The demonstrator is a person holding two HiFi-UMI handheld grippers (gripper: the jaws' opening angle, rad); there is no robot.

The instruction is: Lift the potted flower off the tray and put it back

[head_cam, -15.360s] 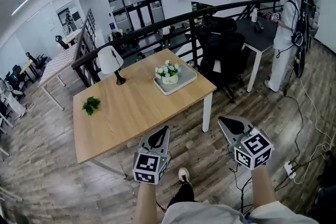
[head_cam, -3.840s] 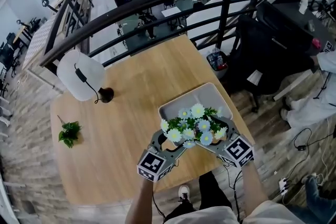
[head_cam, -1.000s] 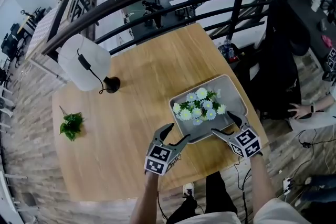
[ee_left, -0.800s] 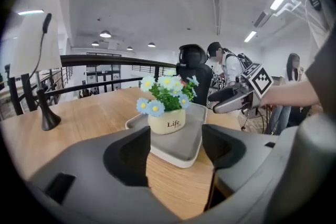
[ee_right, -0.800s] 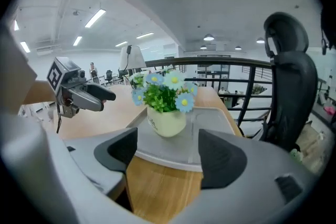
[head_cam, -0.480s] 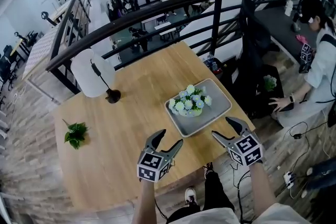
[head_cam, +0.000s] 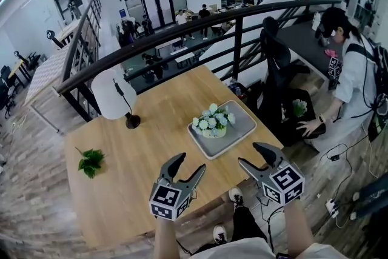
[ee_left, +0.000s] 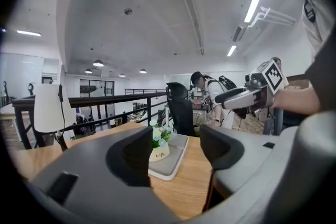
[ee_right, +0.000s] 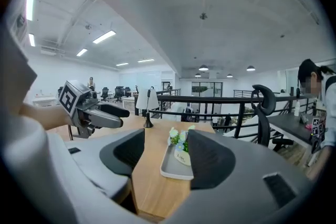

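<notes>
The potted flower (head_cam: pixel 212 121), white and blue blooms in a small cream pot, stands on the grey tray (head_cam: pixel 239 130) at the right side of the wooden table (head_cam: pixel 145 154). Both grippers hang in the air short of the table's near edge, well apart from the pot. My left gripper (head_cam: pixel 189 165) is open and empty; its jaws have just been closing a little. My right gripper (head_cam: pixel 250 154) is open too, its jaws having just been closing with nothing between them. The left gripper view frames the pot (ee_left: pixel 159 152) and tray (ee_left: pixel 177 150) between the jaws; the right gripper view shows pot (ee_right: pixel 182 157) and tray (ee_right: pixel 169 169).
A white table lamp (head_cam: pixel 114 96) stands at the table's far left and a green sprig (head_cam: pixel 91 161) lies near the left edge. A black railing (head_cam: pixel 182 21) runs behind the table. A black chair (head_cam: pixel 276 48) and a person (head_cam: pixel 351 70) are at the right.
Both grippers have risen and drawn back from the tray toward me. The potted flower stays on the tray where it was a second ago.
</notes>
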